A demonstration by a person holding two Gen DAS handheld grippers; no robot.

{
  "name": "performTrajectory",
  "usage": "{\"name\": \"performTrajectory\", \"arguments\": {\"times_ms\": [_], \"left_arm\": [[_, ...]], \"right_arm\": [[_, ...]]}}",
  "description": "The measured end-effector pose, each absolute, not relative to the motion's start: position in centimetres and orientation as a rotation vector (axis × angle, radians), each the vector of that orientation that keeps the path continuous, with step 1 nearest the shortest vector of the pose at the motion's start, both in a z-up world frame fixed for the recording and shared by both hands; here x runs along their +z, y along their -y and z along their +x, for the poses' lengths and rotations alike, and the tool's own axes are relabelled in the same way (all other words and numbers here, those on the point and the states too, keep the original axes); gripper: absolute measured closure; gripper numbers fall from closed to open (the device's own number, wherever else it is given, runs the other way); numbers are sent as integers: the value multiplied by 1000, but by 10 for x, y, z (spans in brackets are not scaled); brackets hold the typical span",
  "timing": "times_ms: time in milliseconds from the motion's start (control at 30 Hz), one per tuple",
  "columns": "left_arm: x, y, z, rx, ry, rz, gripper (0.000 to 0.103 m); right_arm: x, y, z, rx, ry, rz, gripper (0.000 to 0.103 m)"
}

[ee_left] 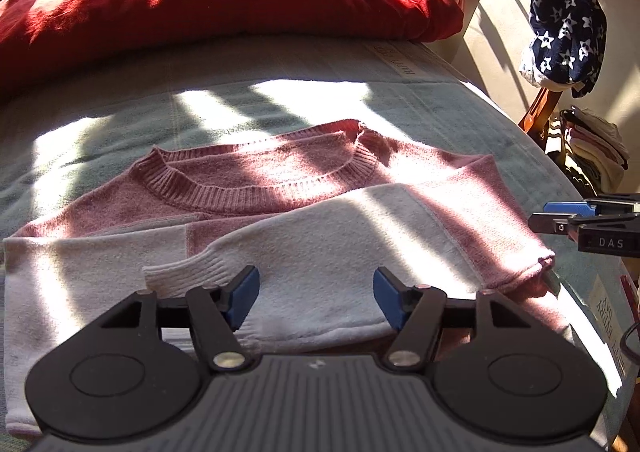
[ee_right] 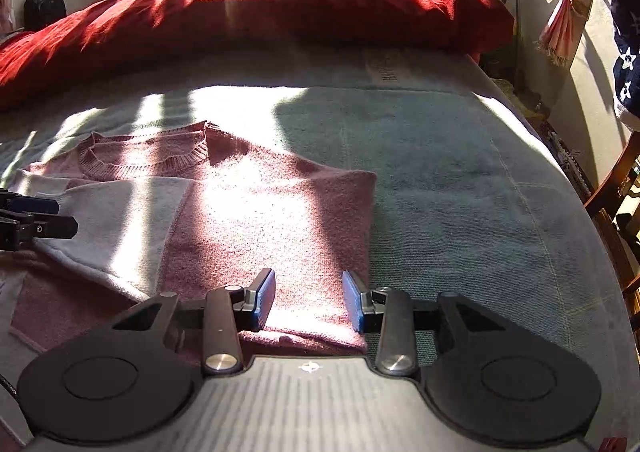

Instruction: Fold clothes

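A pink knit sweater (ee_left: 280, 188) with white sleeves lies flat on the pale green bed cover (ee_left: 440, 112), neckline away from me. Both sleeves are folded in across the chest; the white sleeve (ee_left: 320, 248) and its cuff lie just ahead of my left gripper (ee_left: 316, 294). That gripper stands open above the sleeve, its blue pads wide apart. My right gripper (ee_right: 310, 300) is open too, over the sweater's (ee_right: 260, 212) pink near right corner, with fabric lying flat between the pads. Each gripper shows at the edge of the other's view.
A red duvet (ee_right: 280, 4) is heaped across the far end of the bed. Bare bed cover (ee_right: 460, 192) stretches right of the sweater. Beyond the right bed edge are a wooden chair (ee_right: 612, 188), a navy star-print cloth (ee_left: 568, 32) and stacked clothes (ee_left: 596, 144).
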State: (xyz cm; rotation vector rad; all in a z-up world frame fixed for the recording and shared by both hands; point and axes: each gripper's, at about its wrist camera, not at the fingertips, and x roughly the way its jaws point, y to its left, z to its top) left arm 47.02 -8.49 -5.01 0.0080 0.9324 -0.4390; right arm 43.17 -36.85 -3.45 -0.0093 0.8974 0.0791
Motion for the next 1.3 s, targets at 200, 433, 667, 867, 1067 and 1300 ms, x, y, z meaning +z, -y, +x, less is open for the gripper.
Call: {"name": "performTrajectory", "arguments": {"times_ms": [200, 433, 667, 867, 1067, 1300], "left_arm": [[-70, 75, 470, -428, -934, 21, 35], [-54, 71, 468, -452, -917, 33, 34], [-68, 55, 458, -426, -944, 67, 30], [-50, 50, 450, -445, -908, 62, 29], [-65, 55, 448, -456, -937, 73, 26], [-42, 39, 437, -464, -939, 92, 26]], "right_arm": [[-73, 369, 497, 51, -916, 9, 58], [-62, 375, 504, 62, -928, 75, 50], [-58, 319, 462, 227, -950, -36, 42], [-60, 315, 459, 161, -955, 20, 38], [-55, 302, 438, 187, -987, 22, 30], [-52, 303, 429, 187, -1021, 43, 28]]}}
